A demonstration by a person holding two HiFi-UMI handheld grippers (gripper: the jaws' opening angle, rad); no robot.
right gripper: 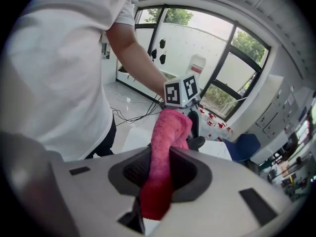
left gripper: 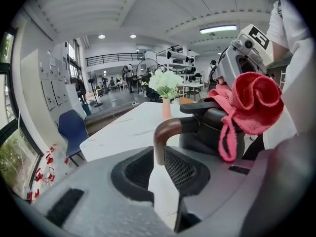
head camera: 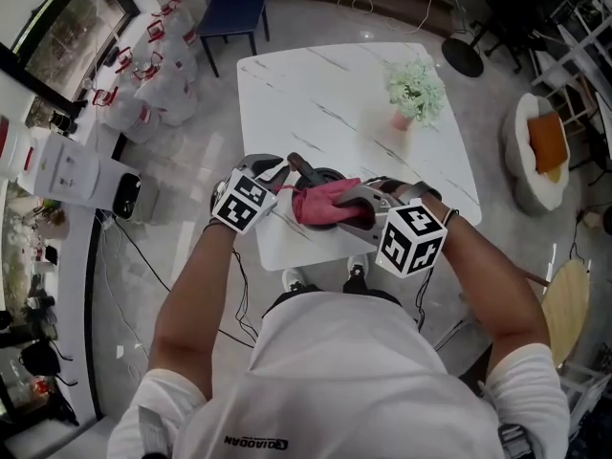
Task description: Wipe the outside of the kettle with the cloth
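Clenching the cloth (right gripper: pixel 170 127) are the right gripper's (right gripper: pixel 159 157) jaws; the left gripper's (left gripper: pixel 159 154) jaws clasp the kettle handle (left gripper: pixel 168 129).

White marbled table (head camera: pixel 316 94), with a pink vase (head camera: pixel 402 120) of pale green-white flowers (head camera: pixel 416 89) standing on it (toward the right edge). Beyond its far left corner, a blue chair (head camera: pixel 232 8). On the floor at left, white bags with red handles (head camera: pixel 153 79), bunched together. At right, a round white seat holding an orange cushion (head camera: pixel 547 142); nearer, a wooden stool (head camera: pixel 566 304).
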